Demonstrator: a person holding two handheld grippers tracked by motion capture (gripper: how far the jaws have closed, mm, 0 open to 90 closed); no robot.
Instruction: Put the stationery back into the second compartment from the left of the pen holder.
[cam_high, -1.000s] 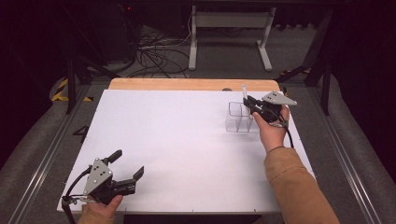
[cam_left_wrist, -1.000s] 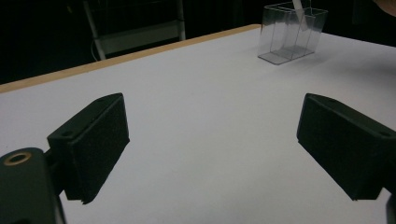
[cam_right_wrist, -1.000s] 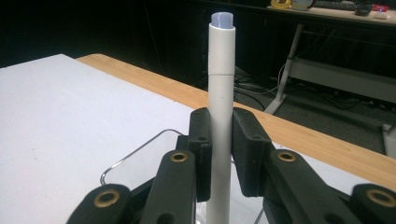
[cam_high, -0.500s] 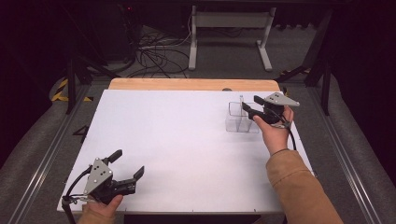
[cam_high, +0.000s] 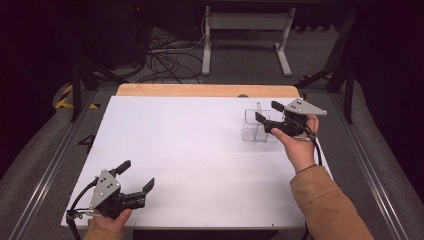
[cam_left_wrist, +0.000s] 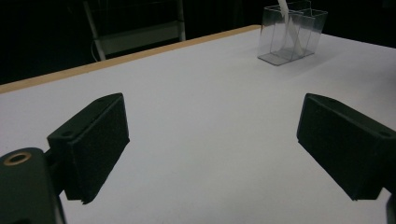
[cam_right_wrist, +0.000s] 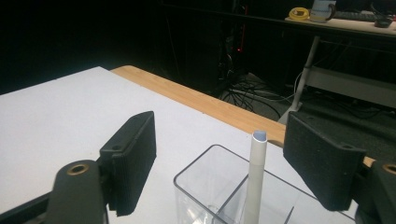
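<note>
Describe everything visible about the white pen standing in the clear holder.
The pen is a slim white stick, plastic by the look, with a pale bluish tip at the top. It stands leaning in one compartment of the clear holder, a see-through box with dividers near the table's far right. Its upper end rises above the holder's rim. Its lower end is hard to make out through the walls. The right gripper is open around its top, pads apart from it.
</note>
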